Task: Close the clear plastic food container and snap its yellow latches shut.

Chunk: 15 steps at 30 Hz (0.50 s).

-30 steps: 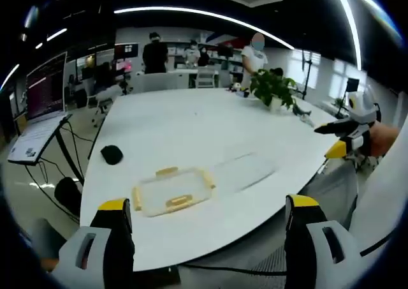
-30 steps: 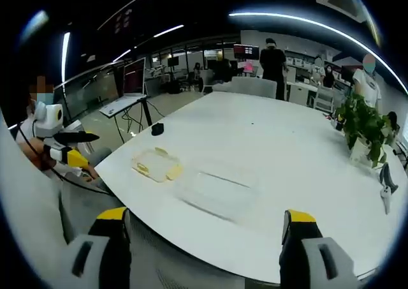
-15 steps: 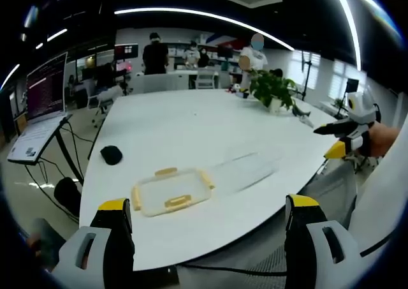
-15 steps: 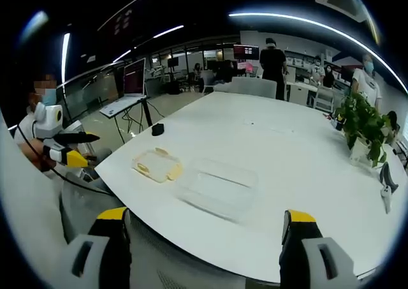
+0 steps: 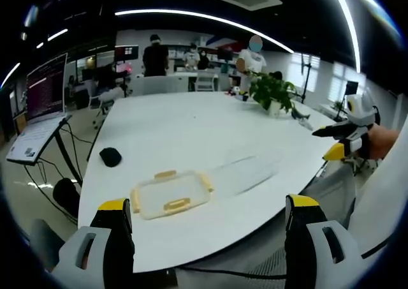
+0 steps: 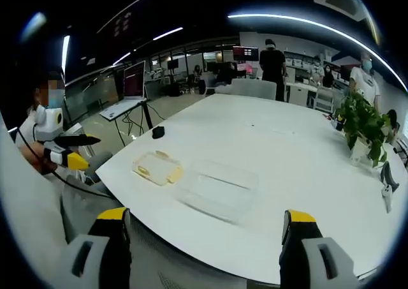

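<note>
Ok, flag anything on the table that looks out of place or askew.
Nothing is damaged or spilled. The lid with yellow latches lies flat beside the clear container, not on it, as expected before closing.

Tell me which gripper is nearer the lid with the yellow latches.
Left. The left gripper faces the lid directly; the right gripper sits beyond the clear container, farther from it.

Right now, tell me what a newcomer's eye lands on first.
On the white table, the yellow-latched lid lies flat beside the separate clear container, near the table's edge. A potted plant stands farther back. Both grippers hover off the table, jaws spread wide.
</note>
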### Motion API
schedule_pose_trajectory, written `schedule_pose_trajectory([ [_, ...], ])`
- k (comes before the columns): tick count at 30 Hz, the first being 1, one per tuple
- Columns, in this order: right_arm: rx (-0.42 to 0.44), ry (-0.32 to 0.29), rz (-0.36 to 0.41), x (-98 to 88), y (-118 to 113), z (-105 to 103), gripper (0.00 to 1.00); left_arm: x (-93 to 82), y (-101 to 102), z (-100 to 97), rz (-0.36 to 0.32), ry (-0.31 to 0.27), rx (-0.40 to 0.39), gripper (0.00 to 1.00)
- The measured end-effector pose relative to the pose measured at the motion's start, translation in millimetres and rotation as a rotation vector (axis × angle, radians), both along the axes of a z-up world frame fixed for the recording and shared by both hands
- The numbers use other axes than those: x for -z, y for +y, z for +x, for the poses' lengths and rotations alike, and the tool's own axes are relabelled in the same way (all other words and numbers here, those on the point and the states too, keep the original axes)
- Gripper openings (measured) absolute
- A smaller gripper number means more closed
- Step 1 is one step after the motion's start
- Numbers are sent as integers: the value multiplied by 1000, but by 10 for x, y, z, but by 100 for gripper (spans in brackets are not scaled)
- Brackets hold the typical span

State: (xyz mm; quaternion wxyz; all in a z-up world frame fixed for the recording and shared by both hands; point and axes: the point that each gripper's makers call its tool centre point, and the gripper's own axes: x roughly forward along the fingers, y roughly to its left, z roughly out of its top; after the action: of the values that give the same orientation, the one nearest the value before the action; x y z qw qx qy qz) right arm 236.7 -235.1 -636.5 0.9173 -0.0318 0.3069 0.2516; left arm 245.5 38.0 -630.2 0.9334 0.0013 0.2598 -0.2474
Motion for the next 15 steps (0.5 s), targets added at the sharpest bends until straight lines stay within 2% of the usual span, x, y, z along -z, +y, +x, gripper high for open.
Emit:
schedule_pose_trajectory([
  [5, -1, 0, -24, 12, -33, 8, 99, -10, 15, 13, 18, -14, 1, 99],
  [15, -6, -3, -20, -12, -24, 29, 99, 9, 31, 13, 40, -4, 4, 99],
])
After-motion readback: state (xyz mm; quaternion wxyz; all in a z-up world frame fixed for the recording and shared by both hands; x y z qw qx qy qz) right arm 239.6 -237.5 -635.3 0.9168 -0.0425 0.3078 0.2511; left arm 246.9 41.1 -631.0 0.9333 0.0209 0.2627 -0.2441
